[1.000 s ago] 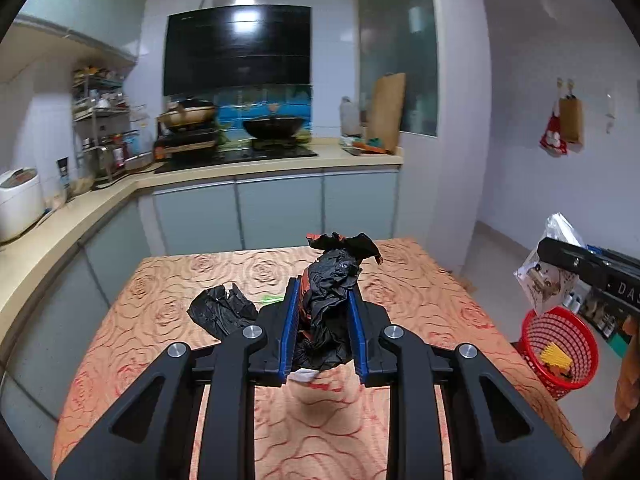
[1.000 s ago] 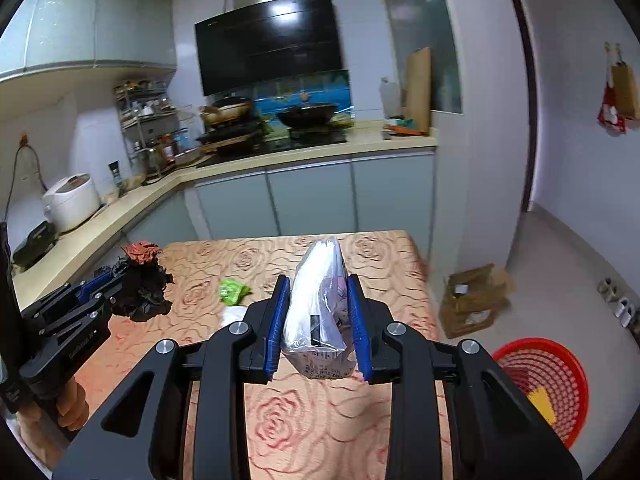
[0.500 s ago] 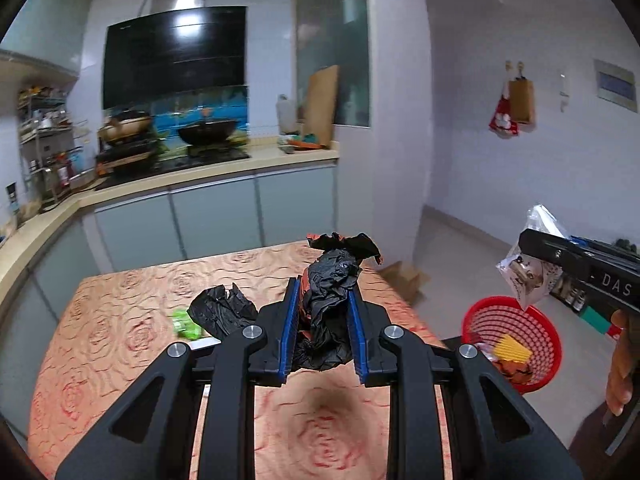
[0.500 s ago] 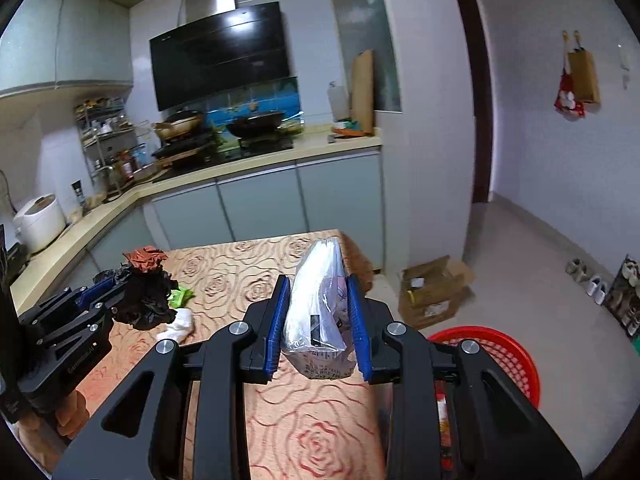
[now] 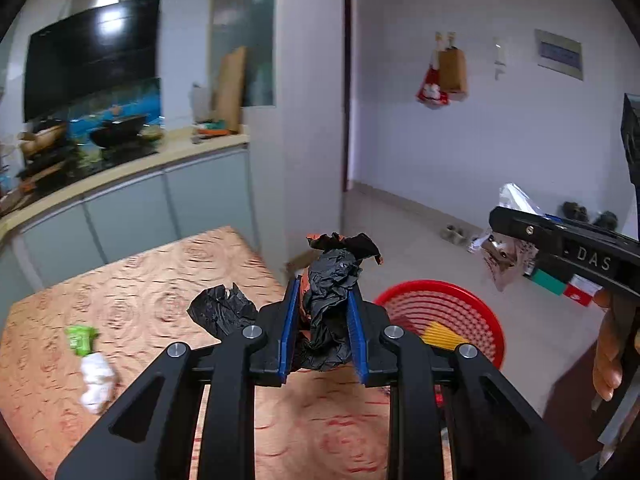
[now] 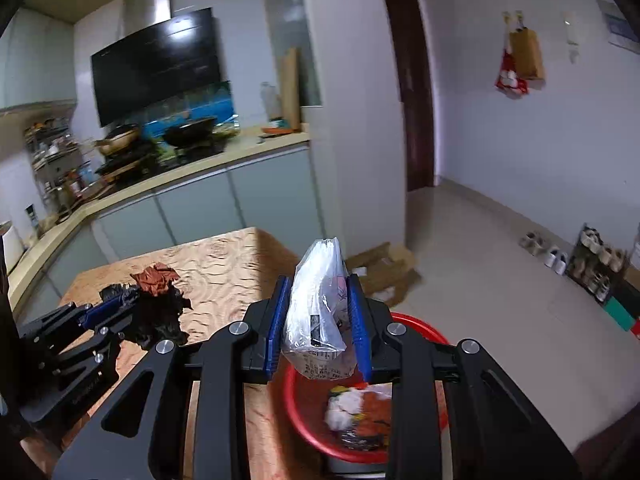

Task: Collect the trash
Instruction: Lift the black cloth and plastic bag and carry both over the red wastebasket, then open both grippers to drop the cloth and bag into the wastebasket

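My left gripper (image 5: 322, 328) is shut on a crumpled black and orange wrapper (image 5: 332, 300), held above the table's right edge. My right gripper (image 6: 320, 322) is shut on a clear plastic bag (image 6: 318, 308) with printed packaging inside, hanging over the red basket (image 6: 420, 330). The red basket (image 5: 440, 310) stands on the floor beside the table and holds several scraps, one of them yellow. In the left wrist view the right gripper (image 5: 516, 224) carries the bag (image 5: 506, 248) at the far right. The right wrist view shows the left gripper (image 6: 116, 304) with its wrapper (image 6: 156, 300) at the left.
On the patterned table (image 5: 160, 272) lie a black plastic scrap (image 5: 222, 312), a green wrapper (image 5: 80, 338) and a white crumpled tissue (image 5: 96, 378). A cardboard box (image 6: 384, 266) sits on the floor past the table. Shoes (image 6: 556, 254) line the right wall.
Both grippers have swung to the right, from over the table toward its right edge and the red basket. Each keeps its grip; the bag now hangs over the basket.
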{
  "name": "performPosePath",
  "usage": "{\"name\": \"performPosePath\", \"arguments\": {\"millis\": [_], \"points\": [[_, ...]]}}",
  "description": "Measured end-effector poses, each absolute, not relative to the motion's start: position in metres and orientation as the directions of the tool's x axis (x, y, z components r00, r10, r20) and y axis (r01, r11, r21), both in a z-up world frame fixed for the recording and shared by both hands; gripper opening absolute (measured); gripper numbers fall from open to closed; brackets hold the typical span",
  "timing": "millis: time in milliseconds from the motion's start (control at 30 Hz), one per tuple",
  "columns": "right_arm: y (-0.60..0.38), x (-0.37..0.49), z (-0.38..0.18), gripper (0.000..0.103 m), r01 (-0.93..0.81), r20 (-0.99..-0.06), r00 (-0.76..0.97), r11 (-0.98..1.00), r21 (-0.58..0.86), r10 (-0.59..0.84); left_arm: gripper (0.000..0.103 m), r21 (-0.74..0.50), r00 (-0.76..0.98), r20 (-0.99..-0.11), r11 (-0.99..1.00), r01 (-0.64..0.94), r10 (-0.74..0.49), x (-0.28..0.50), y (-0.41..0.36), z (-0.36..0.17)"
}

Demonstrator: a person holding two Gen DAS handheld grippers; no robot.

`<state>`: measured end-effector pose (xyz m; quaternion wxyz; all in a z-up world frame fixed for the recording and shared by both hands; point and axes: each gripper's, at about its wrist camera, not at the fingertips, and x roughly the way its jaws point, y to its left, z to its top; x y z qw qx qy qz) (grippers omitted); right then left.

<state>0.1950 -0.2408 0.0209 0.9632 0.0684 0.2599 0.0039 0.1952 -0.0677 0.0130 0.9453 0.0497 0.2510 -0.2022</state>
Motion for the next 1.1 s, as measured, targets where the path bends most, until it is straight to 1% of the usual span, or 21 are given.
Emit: {"name": "performPosePath", "arguments": {"millis": [167, 333, 467, 733, 833, 867, 933, 1000, 1067, 1100], "points": [[-0.263, 0.195, 0.006, 0.029, 0.079, -0.534, 0.845, 0.988, 0.134, 0.005, 0.022, -0.038, 0.730, -0.538, 0.877, 0.479, -0.422, 0.205, -0.102, -0.005], [-0.278, 0.205, -0.013, 0.029, 0.094, -0.589, 0.808, 0.984, 0.150, 0.013, 0.022, -0.090, 0.652, -0.598, 0.848, 0.523, -0.466, 0.222, -0.124, -0.031], [-0.284, 0.221, -0.034, 0.029, 0.095, -0.652, 0.758, 0.985, 0.147, 0.025, 0.022, -0.096, 0.612, -0.633, 0.833, 0.546, -0.474, 0.230, -0.137, -0.047], [-0.288, 0.241, -0.055, 0.029, 0.100, -0.699, 0.714, 0.984, 0.146, 0.031, 0.022, -0.097, 0.559, -0.683, 0.817, 0.569, -0.470, 0.242, -0.159, -0.073], [-0.294, 0.246, -0.061, 0.029, 0.107, -0.713, 0.700, 0.980, 0.169, 0.047, 0.022, -0.093, 0.554, -0.689, 0.815, 0.572, -0.467, 0.242, -0.163, -0.077], [-0.295, 0.247, -0.062, 0.031, 0.108, -0.715, 0.697, 0.978, 0.178, 0.053, 0.023, -0.093, 0.552, -0.691, 0.815, 0.572, -0.467, 0.242, -0.164, -0.078], [-0.297, 0.249, -0.063, 0.031, 0.101, -0.720, 0.691, 0.977, 0.189, 0.068, 0.026, -0.093, 0.549, -0.693, 0.813, 0.575, -0.467, 0.243, -0.165, -0.079], [-0.297, 0.249, -0.064, 0.034, 0.092, -0.721, 0.688, 0.976, 0.197, 0.081, 0.032, -0.087, 0.553, -0.690, 0.812, 0.577, -0.466, 0.242, -0.165, -0.079], [-0.297, 0.249, -0.063, 0.040, 0.088, -0.719, 0.689, 0.973, 0.214, 0.096, 0.040, -0.083, 0.558, -0.684, 0.811, 0.579, -0.469, 0.241, -0.165, -0.077], [-0.297, 0.248, -0.063, 0.043, 0.087, -0.716, 0.690, 0.970, 0.227, 0.106, 0.042, -0.082, 0.560, -0.682, 0.810, 0.581, -0.471, 0.240, -0.165, -0.077]]}}
